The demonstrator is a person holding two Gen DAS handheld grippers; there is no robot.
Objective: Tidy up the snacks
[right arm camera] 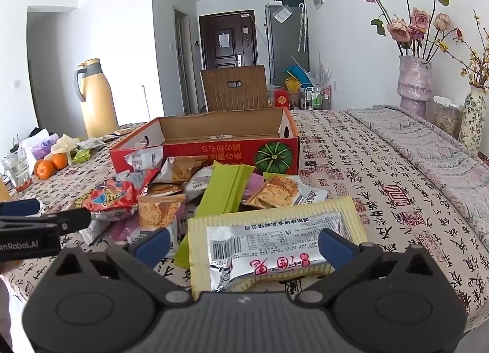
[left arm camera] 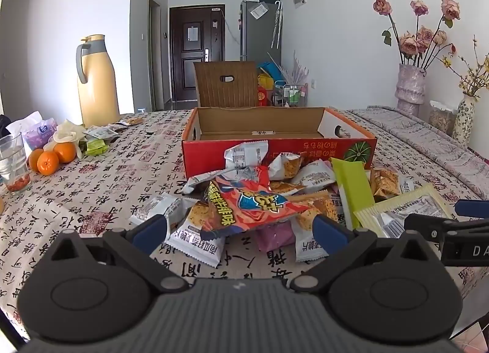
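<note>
A pile of snack packets [left arm camera: 275, 197] lies on the table in front of an open, empty red cardboard box [left arm camera: 275, 145]. My left gripper [left arm camera: 241, 230] is open, its blue fingers either side of a red-orange chip bag [left arm camera: 253, 206] at the pile's near edge. My right gripper [right arm camera: 244, 246] is open around a pale yellow packet with a silver label [right arm camera: 272, 243]. A green packet [right arm camera: 226, 188] lies just beyond it. The box [right arm camera: 207, 151] stands behind the pile in the right wrist view too. Each gripper shows at the edge of the other's view.
A yellow thermos [left arm camera: 96, 84], oranges [left arm camera: 50, 157], a glass [left arm camera: 12, 160] and small packets sit at the table's left. Vases with dried flowers [left arm camera: 409, 90] stand at the right. A chair back [left arm camera: 226, 84] is behind the box.
</note>
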